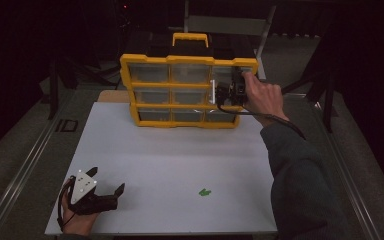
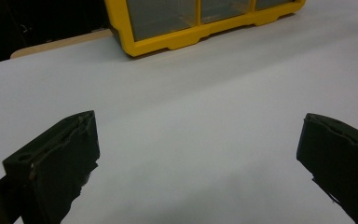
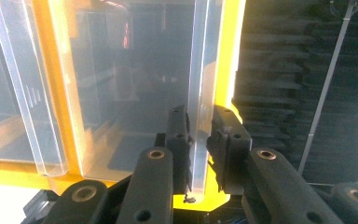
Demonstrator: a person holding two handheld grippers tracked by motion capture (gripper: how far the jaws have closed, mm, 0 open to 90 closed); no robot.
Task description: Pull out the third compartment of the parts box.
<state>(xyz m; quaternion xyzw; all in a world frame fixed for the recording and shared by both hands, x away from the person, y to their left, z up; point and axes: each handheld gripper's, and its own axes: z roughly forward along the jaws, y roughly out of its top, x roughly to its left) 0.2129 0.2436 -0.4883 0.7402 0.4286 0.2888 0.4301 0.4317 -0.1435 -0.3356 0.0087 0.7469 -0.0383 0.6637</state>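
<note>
A yellow organiser with clear drawers stands upright at the back of the white table. My right gripper is at its right column, middle row. In the right gripper view its jaws are shut on the thin clear front wall of a drawer, next to the yellow frame. My left gripper rests at the table's near left corner, held by a hand, jaws wide open. Nothing but bare table lies between its jaws, and the organiser's base shows far ahead.
A small green piece lies on the table near the front, right of centre. The right forearm in a dark sleeve runs along the table's right edge. Dark floor and black stands surround the table.
</note>
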